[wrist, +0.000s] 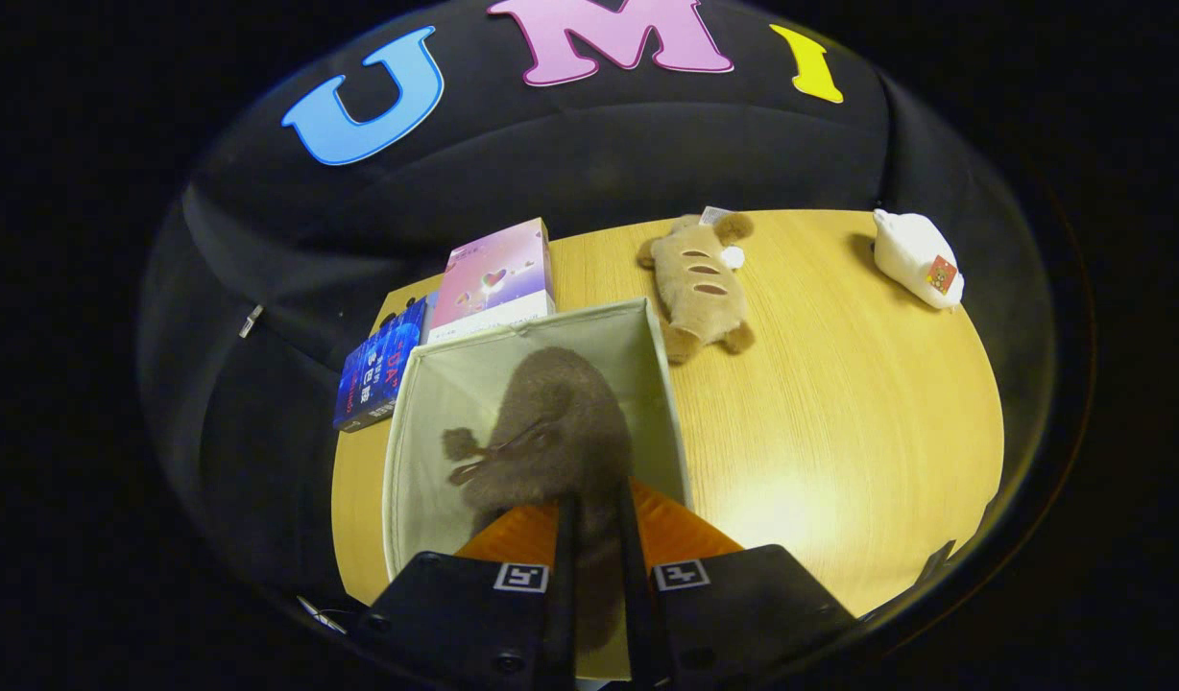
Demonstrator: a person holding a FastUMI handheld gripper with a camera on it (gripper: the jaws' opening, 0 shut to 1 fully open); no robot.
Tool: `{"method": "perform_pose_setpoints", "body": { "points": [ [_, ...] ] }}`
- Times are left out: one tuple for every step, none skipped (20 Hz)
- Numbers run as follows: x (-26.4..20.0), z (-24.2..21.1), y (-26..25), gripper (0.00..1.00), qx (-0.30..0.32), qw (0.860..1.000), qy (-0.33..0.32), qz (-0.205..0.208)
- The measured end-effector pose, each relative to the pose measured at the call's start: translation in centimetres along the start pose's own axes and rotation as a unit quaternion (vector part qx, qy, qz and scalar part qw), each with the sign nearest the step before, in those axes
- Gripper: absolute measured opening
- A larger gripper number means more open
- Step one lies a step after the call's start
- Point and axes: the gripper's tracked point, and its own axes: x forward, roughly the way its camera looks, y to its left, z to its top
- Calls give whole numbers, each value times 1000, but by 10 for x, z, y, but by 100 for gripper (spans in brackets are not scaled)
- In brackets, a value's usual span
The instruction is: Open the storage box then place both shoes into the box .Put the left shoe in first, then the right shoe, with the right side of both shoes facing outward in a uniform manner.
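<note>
A brown fuzzy shoe point(551, 422) with a small bow hangs inside the open beige fabric storage box point(412, 441) on the wooden table. My gripper point(594, 523) is above the box, its fingers close together and pinching the shoe's heel edge between them. The shoe's toe points away from me, down into the box. The box's lid is hidden from me, and I cannot tell whether another shoe lies under this one.
A pink carton point(498, 278) and a blue carton point(378, 374) stand just behind the storage box. A tan plush toy point(705, 288) lies beyond the box to the right. A white plush point(921, 259) rests at the table's far right.
</note>
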Motion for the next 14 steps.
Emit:
{"method": "perform_pose_setpoints", "body": {
  "points": [
    [-5,4,2,27,1,1000,-9,3],
    [-11,8,4,32,2,1000,-20,8],
    [-18,11,6,44,2,999,-30,13],
    [-26,14,7,56,-2,999,-39,19],
    [-35,16,5,68,-11,999,-47,22],
    [-44,19,0,81,-22,998,-58,20],
    [-52,23,-7,86,-34,997,-72,13],
    [-63,27,-15,98,-47,995,-87,7],
    [-74,30,-24,99,-59,993,-101,-2],
    [-86,33,-32,99,-68,991,-115,-9],
    [-98,35,-39,99,-75,989,-129,-14],
    [-110,38,-47,99,-78,987,-143,-19],
    [-122,41,-55,99,-78,984,-156,-22],
    [-134,44,-62,99,-77,982,-170,-24]
  ]
}}
